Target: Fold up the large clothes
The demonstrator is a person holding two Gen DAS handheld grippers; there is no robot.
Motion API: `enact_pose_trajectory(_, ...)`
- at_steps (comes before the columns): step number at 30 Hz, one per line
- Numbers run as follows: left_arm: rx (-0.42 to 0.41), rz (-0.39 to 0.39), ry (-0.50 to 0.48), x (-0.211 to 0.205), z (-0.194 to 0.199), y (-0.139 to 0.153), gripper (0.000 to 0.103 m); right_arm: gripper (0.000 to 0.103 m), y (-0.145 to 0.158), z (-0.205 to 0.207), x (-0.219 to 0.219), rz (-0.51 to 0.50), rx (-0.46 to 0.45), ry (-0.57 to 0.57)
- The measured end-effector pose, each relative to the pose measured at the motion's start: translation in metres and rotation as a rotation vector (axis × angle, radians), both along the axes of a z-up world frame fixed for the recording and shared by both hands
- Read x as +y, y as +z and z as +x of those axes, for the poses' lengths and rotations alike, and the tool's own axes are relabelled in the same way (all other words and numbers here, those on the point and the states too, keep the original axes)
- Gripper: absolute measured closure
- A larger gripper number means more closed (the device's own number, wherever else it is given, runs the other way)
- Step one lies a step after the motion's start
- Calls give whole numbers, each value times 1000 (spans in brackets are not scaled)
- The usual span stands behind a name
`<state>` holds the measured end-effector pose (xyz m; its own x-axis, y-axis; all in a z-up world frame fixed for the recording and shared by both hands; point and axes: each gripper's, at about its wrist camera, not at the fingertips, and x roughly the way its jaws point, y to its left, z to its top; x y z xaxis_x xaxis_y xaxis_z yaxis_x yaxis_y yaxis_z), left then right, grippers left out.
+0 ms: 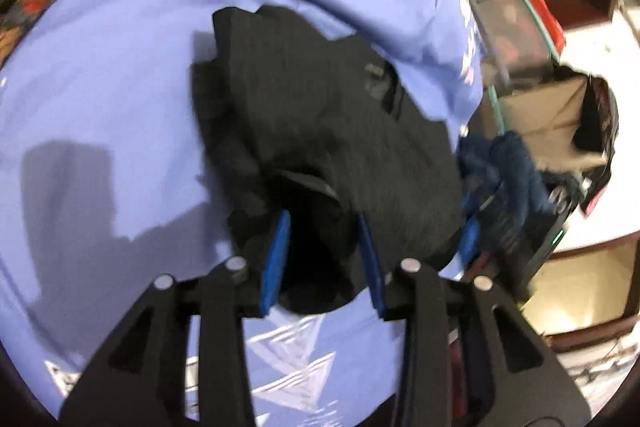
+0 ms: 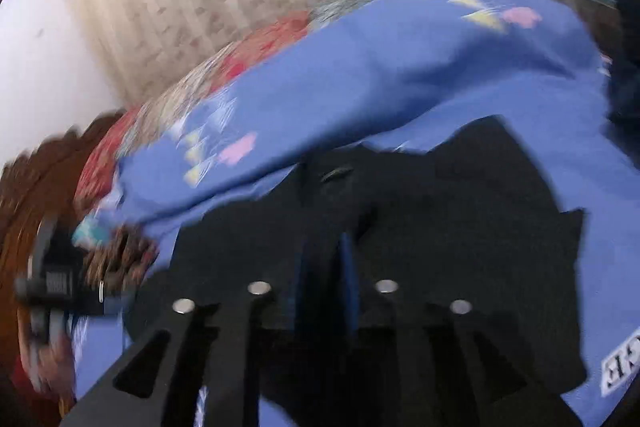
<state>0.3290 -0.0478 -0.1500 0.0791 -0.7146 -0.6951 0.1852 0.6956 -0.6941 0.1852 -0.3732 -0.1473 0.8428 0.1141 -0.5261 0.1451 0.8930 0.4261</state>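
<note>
A black garment (image 1: 320, 115) lies bunched on a blue bedsheet (image 1: 100, 75). My left gripper (image 1: 324, 231) has its blue-padded fingers apart with a fold of the black cloth between them. In the right wrist view the black garment (image 2: 440, 207) fills the lower middle, and my right gripper (image 2: 324, 255) has its blue pads close together on a fold of it. The view is blurred. The right gripper also shows in the left wrist view (image 1: 472, 231) at the garment's right edge.
The blue sheet (image 2: 400, 67) has triangle and pink prints. A red patterned cover (image 2: 260, 47) lies behind it, and a wooden headboard (image 2: 24, 187) stands at left. A glass-topped stand and an open box (image 1: 540, 107) stand beside the bed.
</note>
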Motion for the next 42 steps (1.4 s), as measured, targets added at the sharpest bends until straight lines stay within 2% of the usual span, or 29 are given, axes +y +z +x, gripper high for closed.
enact_pose_trajectory(1, 1, 20, -13, 2, -5, -4, 68, 28, 8, -1, 0, -10, -28, -15)
enact_pose_trajectory(3, 7, 40, 3, 6, -6, -8, 68, 19, 23, 10, 12, -42, -51, 16)
enact_pose_trajectory(6, -6, 29, 41, 6, 11, -4, 67, 17, 21, 54, 50, -57, 64, 214)
enact_pose_trajectory(8, -6, 53, 72, -1, 31, -3, 58, 17, 4, 84, 82, -70, 161, 318)
enact_pose_trajectory(9, 4, 58, 79, 1, 37, -6, 57, 17, -6, 98, 95, -75, 200, 357)
enact_pose_trajectory(12, 12, 59, 61, -9, 47, -8, 56, 17, -58, 136, 122, -64, 403, 400)
enact_pose_trajectory(13, 2, 72, 50, -15, 47, -6, 56, 23, -70, 139, 125, -47, 427, 418)
enact_pose_trajectory(14, -5, 77, 42, -17, 46, -6, 56, 34, -80, 142, 127, -32, 431, 435)
enact_pose_trajectory(15, -10, 77, 30, -22, 45, -5, 56, 66, -85, 140, 128, -20, 425, 447)
enact_pose_trajectory(16, -10, 81, 25, -18, 42, -7, 56, 77, -85, 137, 125, 2, 408, 441)
enact_pose_trajectory(17, -7, 89, 24, -20, 41, -7, 56, 79, -76, 129, 119, 28, 361, 424)
enact_pose_trajectory(22, -47, 6, -11, -34, 28, 9, 56, 82, -15, 72, 96, 40, 93, 310)
enact_pose_trajectory(25, -54, -68, -37, -51, 25, 16, 46, 85, 17, 43, 80, 45, -50, 212)
enact_pose_trajectory(29, -29, -217, -111, -74, 25, 23, 46, 85, 43, 20, 57, 85, -161, 125)
enact_pose_trajectory(31, -37, -252, -127, -76, 23, 27, 46, 85, 52, 15, 56, 100, -197, 110)
enact_pose_trajectory(33, -44, -280, -127, -69, 21, 29, 46, 85, 58, 20, 67, 93, -210, 145)
enact_pose_trajectory(35, -57, -291, -98, -46, 20, 31, 46, 85, 59, 38, 87, 90, -188, 210)
enact_pose_trajectory(36, -63, -303, -71, -28, 20, 30, 46, 85, 56, 54, 102, 125, -166, 273)
enact_pose_trajectory(38, -68, -297, -19, -2, 21, 26, 46, 85, 39, 86, 133, 195, -78, 373)
enact_pose_trajectory(39, -57, -263, 25, 16, 23, 19, 46, 85, 28, 100, 146, 223, -31, 415)
enact_pose_trajectory(40, -37, -236, 56, 28, 26, 12, 46, 85, 1, 125, 164, 272, 83, 479)
enact_pose_trajectory(42, 7, -195, 112, 51, 28, -4, 46, 83, -44, 152, 184, 325, 260, 507)
